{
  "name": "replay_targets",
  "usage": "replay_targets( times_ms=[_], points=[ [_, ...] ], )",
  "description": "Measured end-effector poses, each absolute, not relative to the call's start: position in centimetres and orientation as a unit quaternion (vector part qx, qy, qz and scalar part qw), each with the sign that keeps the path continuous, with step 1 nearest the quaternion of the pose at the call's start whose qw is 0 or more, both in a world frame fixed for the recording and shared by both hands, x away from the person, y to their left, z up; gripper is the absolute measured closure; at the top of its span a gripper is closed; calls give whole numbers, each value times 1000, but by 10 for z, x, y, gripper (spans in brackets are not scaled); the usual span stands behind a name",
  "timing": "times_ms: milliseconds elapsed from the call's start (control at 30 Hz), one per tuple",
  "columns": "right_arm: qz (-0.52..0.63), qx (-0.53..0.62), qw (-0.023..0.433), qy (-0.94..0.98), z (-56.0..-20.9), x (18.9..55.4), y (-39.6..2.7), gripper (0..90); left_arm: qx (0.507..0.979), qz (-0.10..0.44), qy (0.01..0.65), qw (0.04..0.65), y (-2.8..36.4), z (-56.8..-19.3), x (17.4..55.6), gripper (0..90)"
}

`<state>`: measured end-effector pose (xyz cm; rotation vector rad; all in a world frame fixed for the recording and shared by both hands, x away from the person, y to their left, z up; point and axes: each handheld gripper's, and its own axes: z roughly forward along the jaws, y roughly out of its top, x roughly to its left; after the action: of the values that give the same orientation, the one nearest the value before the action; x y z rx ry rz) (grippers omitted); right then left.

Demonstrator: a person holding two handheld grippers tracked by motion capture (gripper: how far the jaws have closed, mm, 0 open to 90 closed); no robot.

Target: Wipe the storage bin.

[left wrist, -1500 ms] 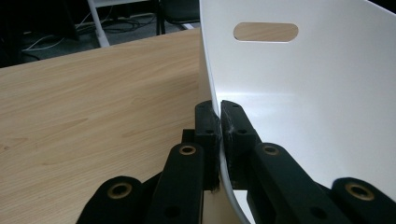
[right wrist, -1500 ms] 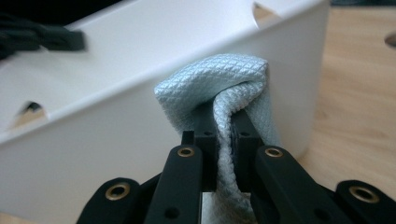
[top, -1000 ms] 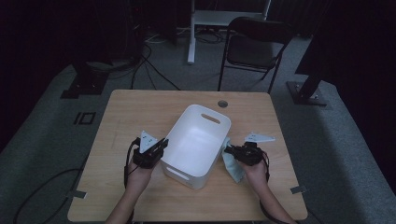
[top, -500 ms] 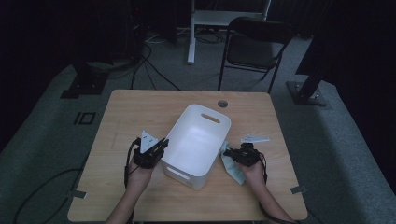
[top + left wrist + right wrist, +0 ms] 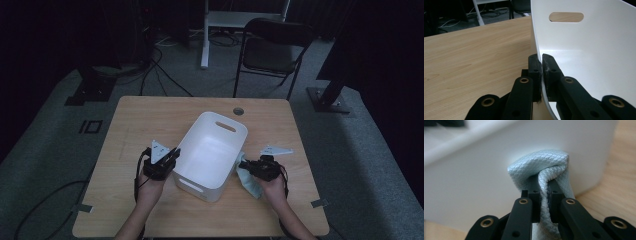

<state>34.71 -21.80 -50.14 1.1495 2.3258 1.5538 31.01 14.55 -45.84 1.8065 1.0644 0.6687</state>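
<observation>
White plastic bin (image 5: 212,149) stands in the middle of the wooden table (image 5: 130,125), turned at an angle, with one slot handle on its far wall and one on its near wall. It looks empty inside.

The left gripper (image 5: 172,154) is at the left side of the bin. In the left gripper view its two black jaws are pressed together on the thin white wall (image 5: 537,53), one jaw outside and one jaw inside the bin, so it is grasping the rim. The slot handle (image 5: 566,17) is visible farther along this wall.

The right gripper (image 5: 244,164) is at the right side of the bin, just beside its outer wall. Its jaws are clenched on a fold of a light blue cloth (image 5: 544,166), which bulges up between and over the tips and is pressed near the white wall. In the high view the rest of the cloth (image 5: 248,178) lies on the table between the bin and the right hand (image 5: 274,187).

A black folding chair (image 5: 277,45) stands on the floor beyond the far edge of the table.
</observation>
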Motion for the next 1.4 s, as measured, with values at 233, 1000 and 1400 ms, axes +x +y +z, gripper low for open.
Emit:
replay_targets(
  times_ms=[233,1000,1400],
  points=[
    [547,350,91,755,-478,330,-214,847,735,266,424,457,145,-459,311,866],
    [503,392,50,768,-522,347,-216,847,736,266,422,457,144,-459,311,863],
    [477,410,45,776,-533,353,-215,847,732,270,426,457,142,-459,310,859]
  ],
)
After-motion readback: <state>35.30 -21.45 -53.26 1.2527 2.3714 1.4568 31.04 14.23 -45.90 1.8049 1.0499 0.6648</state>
